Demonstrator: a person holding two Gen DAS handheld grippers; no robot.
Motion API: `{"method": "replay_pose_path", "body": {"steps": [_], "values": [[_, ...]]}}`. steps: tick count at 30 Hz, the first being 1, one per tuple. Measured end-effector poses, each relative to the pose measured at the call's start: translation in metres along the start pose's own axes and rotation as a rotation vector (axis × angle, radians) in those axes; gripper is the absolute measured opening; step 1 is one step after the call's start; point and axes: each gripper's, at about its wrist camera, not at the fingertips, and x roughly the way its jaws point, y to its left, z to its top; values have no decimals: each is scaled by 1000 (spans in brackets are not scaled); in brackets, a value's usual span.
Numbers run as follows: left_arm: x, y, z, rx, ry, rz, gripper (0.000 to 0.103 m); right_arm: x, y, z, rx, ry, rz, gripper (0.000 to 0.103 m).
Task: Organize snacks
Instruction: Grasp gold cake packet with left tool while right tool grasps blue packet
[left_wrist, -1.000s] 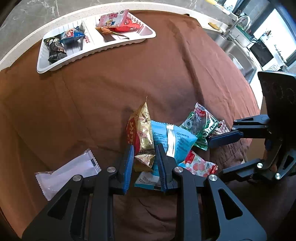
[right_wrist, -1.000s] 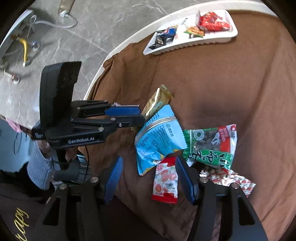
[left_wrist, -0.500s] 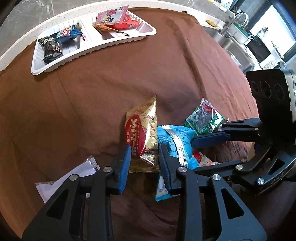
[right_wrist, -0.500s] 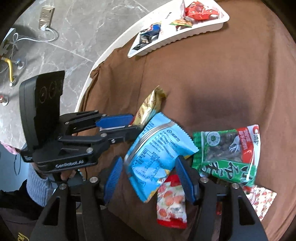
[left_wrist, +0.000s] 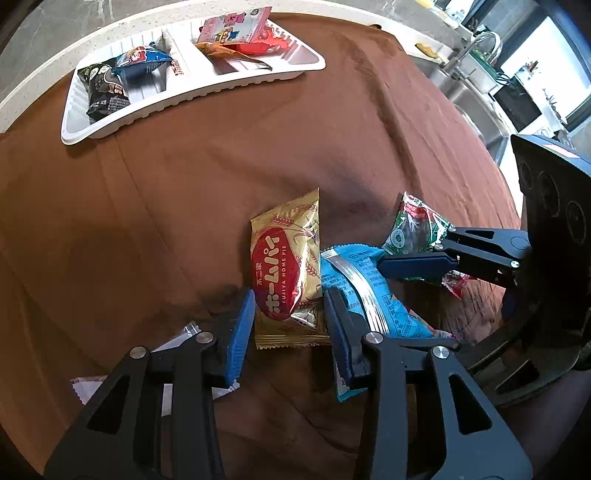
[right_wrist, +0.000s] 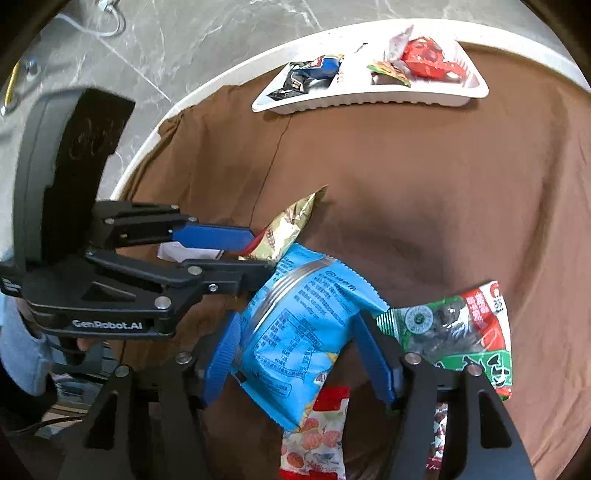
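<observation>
A gold and red pie packet (left_wrist: 286, 273) lies on the brown cloth between the open fingers of my left gripper (left_wrist: 288, 325). It also shows in the right wrist view (right_wrist: 291, 225). A blue snack packet (right_wrist: 299, 332) lies between the open fingers of my right gripper (right_wrist: 299, 354); in the left wrist view the blue packet (left_wrist: 365, 295) sits right of the pie. Neither gripper grips anything. A green and red packet (right_wrist: 458, 328) and a red and white fruit packet (right_wrist: 317, 439) lie nearby. A white divided tray (left_wrist: 110, 125) at the far edge holds several snacks.
A white wrapper (left_wrist: 177, 339) lies under my left gripper's left finger. The round table's white rim (right_wrist: 166, 110) borders the brown cloth (left_wrist: 221, 177). A kitchen sink (left_wrist: 465, 74) stands beyond the table to the right.
Both grippers moved forward: the gold packet now lies flat between my left fingers, and the blue packet sits deeper between my right fingers. The tray looks closer.
</observation>
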Motion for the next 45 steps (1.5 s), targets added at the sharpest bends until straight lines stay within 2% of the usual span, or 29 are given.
{"method": "replay_pose_path", "body": {"steps": [6, 11, 18, 28, 32, 37, 45], "values": [[3, 2, 3, -3, 2, 9, 37, -4, -3, 8, -91, -14, -128, 64], [5, -2, 7, 14, 2, 16, 37, -8, -13, 12, -78, -7, -135, 64], [9, -4, 12, 31, 2, 27, 37, -3, -2, 12, -105, -5, -164, 63], [15, -1, 18, 9, 1, 26, 38, -2, -6, 18, -89, -15, -133, 51], [19, 10, 20, -43, -27, -28, 37, -4, -10, 20, -78, -25, -110, 49], [20, 19, 23, -82, -49, -88, 29, -6, -17, 22, -40, -34, -79, 47], [5, 20, 23, -98, -90, -122, 26, -16, -27, 22, 26, -44, -10, 43]]}}
